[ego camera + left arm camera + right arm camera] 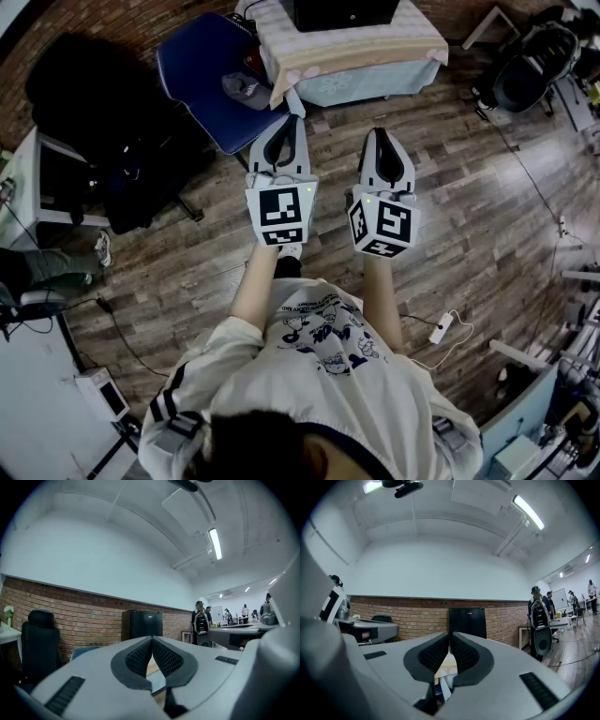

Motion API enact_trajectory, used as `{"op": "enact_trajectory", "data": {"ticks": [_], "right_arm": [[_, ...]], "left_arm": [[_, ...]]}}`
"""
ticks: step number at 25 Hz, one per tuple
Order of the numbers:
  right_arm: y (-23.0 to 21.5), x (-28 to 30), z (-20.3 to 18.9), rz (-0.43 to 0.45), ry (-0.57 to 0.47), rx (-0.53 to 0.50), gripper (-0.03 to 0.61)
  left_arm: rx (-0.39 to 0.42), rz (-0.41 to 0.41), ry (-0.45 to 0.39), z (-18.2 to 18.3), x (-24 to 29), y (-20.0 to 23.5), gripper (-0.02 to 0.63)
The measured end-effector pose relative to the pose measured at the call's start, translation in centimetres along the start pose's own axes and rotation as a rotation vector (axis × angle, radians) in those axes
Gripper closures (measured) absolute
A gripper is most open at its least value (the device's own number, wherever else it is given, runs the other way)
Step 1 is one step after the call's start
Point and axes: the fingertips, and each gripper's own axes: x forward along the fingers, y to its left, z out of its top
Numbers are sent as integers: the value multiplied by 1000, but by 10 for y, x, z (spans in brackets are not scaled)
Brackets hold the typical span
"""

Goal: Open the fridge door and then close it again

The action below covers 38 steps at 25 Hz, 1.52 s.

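Note:
A small black fridge (pixel 342 11) stands on a table draped with a pale cloth (pixel 356 47), against a brick wall; its door is closed. It also shows straight ahead past the jaws as the fridge (pixel 142 624) in the left gripper view and the fridge (pixel 467 620) in the right gripper view. My left gripper (pixel 287 120) and right gripper (pixel 380 133) are held level side by side, a short way back from the table. Both are shut with nothing between their pads. The left gripper (pixel 152 639) and the right gripper (pixel 450 634) point toward the fridge.
A blue chair (pixel 202 80) with a cap on its seat stands left of the table. A black office chair (pixel 84 103) and a white desk (pixel 28 178) lie further left. A backpack (pixel 530 80) is at the right, a power strip (pixel 441 328) on the wooden floor. People (pixel 201 620) stand far off.

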Motion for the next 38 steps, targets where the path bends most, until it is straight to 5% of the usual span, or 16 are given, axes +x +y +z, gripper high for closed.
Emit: {"op": "enact_trajectory", "data": {"ticks": [23, 38], "right_arm": [[43, 84, -16, -39, 19, 6, 531], [10, 155, -31, -15, 49, 16, 531]], "left_arm": [[1, -29, 22, -13, 63, 88, 594], [-6, 5, 39, -23, 138, 95, 594]]}}
